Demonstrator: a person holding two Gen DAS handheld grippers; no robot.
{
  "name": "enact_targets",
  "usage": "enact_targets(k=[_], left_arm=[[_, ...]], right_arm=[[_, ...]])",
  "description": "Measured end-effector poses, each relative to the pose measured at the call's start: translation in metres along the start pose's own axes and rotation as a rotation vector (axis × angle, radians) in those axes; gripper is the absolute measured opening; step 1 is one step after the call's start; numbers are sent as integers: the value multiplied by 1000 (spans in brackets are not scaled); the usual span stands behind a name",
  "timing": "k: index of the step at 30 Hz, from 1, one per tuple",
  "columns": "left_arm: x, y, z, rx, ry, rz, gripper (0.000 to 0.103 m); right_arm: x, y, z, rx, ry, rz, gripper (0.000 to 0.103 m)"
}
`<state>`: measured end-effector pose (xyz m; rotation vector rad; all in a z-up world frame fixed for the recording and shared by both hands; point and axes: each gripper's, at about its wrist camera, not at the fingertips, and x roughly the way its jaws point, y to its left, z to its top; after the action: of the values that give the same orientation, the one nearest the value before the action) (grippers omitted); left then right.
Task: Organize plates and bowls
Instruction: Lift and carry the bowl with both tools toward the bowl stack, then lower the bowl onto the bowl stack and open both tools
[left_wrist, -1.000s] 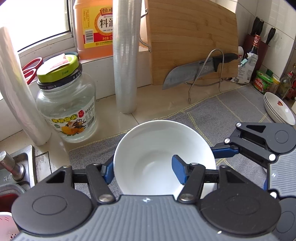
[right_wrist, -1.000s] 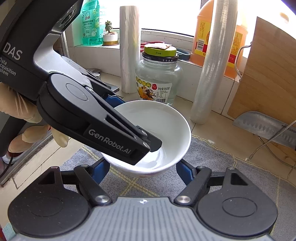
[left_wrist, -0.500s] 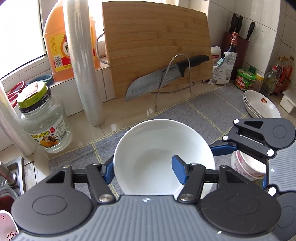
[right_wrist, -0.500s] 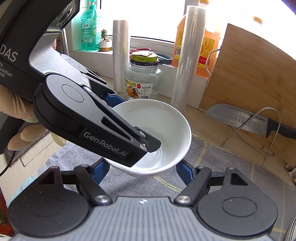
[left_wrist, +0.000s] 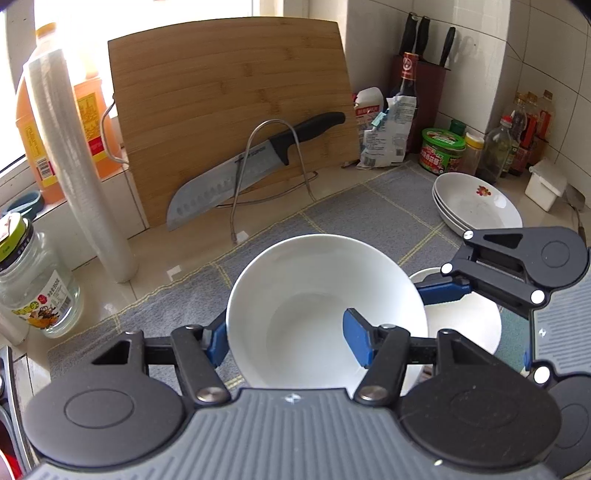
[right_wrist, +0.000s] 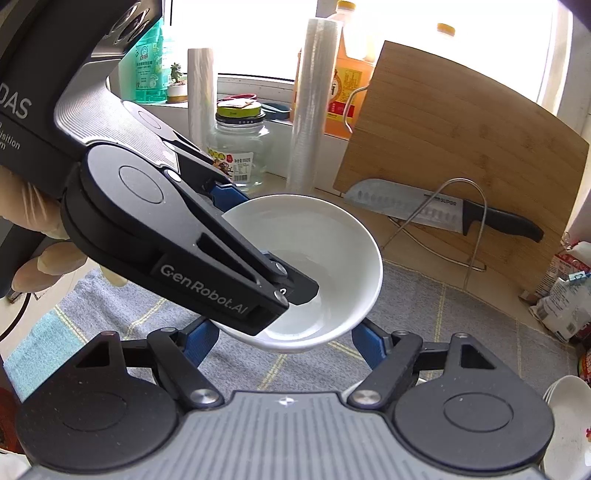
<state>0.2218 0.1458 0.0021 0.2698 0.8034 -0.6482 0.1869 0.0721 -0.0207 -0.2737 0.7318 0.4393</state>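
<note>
1. Standing at the counter's left edge, a glass jar (left_wrist: 37, 291) with a green lid sits beside an upright roll of cling film (left_wrist: 77, 170).
2. Right of them, a bamboo cutting board (left_wrist: 229, 110) leans against the back wall. A black-handled knife (left_wrist: 251, 166) rests in a wire stand in front of it.
3. At centre, the white bowl (left_wrist: 314, 291) is held over the grey mat (left_wrist: 373, 206), toward the mat's near edge.
4. It is plain and glossy, deep and round, with a thin rim. The inside looks clean, with no pattern, and a soft ring marks the flat bottom.
5. The left gripper (left_wrist: 284, 341) is clamped on the bowl's wall. One blue pad sits outside the left side and the other inside the hollow.
6. The right gripper (right_wrist: 284, 343) is closed on the same bowl from lower down. Its blue pads press the outer wall near the base on either side.
7. Just right of the held bowl and partly hidden by it, a second white bowl (left_wrist: 469, 325) sits on the mat.
8. Toward the mat's far right corner lies a stack of white plates (left_wrist: 476, 206). The top one carries a small red flower mark.
</note>
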Motion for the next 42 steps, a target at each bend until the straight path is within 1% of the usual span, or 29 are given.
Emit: enact_targets(k=[11, 21, 26, 31, 42], left_arm=[[19, -49, 25, 88, 0, -83, 61], [38, -81, 31, 145, 27, -147, 61], [43, -89, 29, 150, 50, -163, 61], [47, -93, 25, 146, 73, -176, 61], [55, -96, 16, 142, 108, -174, 61]], right_arm=[[-25, -38, -27, 56, 11, -87, 82], [-37, -55, -48, 109, 48, -137, 82], [-40, -56, -54, 122, 70, -137, 82], [-40, -58, -61, 146, 86, -119, 82], [-37, -58, -67, 158, 110, -97, 83]])
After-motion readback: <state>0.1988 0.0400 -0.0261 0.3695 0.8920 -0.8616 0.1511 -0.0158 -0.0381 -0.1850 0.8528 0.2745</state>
